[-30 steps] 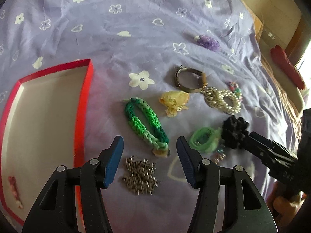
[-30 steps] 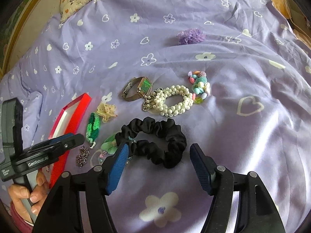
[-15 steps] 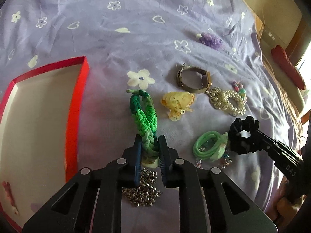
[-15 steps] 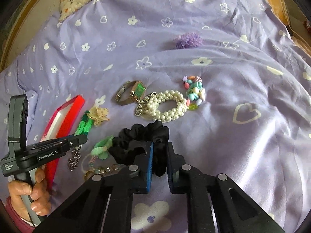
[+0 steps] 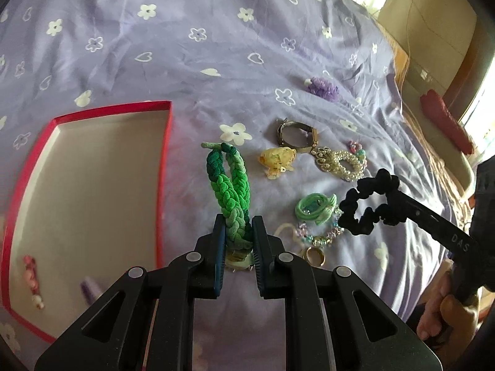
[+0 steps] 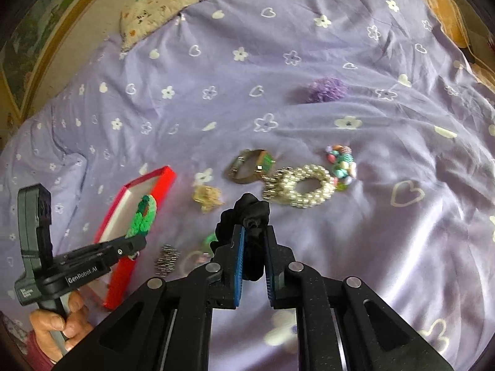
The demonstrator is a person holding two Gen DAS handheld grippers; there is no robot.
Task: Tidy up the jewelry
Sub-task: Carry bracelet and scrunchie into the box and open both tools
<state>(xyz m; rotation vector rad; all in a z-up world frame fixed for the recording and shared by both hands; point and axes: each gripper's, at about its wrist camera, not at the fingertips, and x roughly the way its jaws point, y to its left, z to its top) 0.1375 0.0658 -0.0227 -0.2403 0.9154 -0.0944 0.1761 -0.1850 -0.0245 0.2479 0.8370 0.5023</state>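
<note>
The left gripper [image 5: 238, 244] pinches one green braided bracelet [image 5: 230, 185] just beside the one red box [image 5: 164, 167]. The right gripper [image 6: 254, 258] pinches one black scrunchie [image 6: 250, 216] above the purple bedsheet [image 6: 309, 61], where one pearl bracelet [image 6: 301, 185], one watch [image 6: 252, 165] and one gold ring [image 5: 314, 256] lie.

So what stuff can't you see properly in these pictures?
- Left wrist view: the bottom end of the green braided bracelet is hidden between the left gripper fingers.
- Left wrist view: the small pink beaded piece in the red-rimmed box is too blurry to name.
- Right wrist view: most of the black fabric scrunchie is hidden by the right gripper.
</note>
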